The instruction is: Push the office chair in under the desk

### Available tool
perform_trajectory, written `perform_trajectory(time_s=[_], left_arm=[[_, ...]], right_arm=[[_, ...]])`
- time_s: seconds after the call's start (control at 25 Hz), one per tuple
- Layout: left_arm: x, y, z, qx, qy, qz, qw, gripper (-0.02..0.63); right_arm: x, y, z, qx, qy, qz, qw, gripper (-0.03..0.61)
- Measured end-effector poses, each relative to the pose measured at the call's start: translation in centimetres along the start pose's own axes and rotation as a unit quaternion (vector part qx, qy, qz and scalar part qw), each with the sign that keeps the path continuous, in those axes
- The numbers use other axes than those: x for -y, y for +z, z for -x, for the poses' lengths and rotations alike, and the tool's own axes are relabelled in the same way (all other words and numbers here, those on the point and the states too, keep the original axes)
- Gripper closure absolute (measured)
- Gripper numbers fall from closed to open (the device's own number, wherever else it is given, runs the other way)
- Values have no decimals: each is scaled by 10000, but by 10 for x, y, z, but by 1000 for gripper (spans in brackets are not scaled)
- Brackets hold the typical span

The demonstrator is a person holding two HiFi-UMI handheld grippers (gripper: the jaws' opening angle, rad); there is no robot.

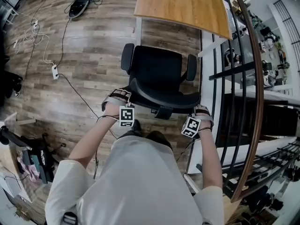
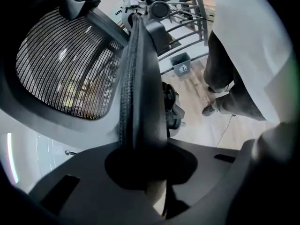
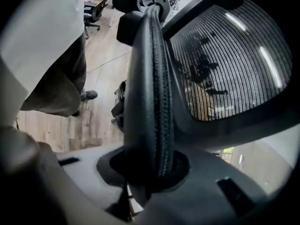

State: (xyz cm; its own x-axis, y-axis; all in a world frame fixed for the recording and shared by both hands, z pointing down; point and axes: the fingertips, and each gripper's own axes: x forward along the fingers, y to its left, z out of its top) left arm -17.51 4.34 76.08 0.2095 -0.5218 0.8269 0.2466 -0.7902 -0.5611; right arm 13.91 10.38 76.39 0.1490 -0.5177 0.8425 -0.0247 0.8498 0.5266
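Office chair (image 1: 159, 76) stood on the wood floor (image 1: 93, 55) with its seat facing the desk (image 1: 187, 8), just short of the desk's near edge and not yet under it. The person stood behind it with both tools clenched on the backrest (image 2: 140, 97). The left gripper (image 1: 125, 102) pinched the backrest's left rim and the right gripper (image 1: 196, 114) its right rim, with the stitched edge running straight up between each pair of jaws. Gripping both sides was probably meant to make the push square, so the chair would roll straight rather than swivel. The wheelbase was hidden beneath the seat, the desk's far part was cut off at the frame's top, and the space under it could not be seen.
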Motion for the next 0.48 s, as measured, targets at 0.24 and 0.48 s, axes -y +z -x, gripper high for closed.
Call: perform_trajectory(time_s=[0.24,0.48], left_arm=[[-21,-8,-17,48,12,-79,10000,572],[-45,-8,-29,33,28,-118,9999,572]], right_arm=[[16,3,-13,-1,27,-117,9999,517],[38,-2,-21,19,-74,-129,9999,518]])
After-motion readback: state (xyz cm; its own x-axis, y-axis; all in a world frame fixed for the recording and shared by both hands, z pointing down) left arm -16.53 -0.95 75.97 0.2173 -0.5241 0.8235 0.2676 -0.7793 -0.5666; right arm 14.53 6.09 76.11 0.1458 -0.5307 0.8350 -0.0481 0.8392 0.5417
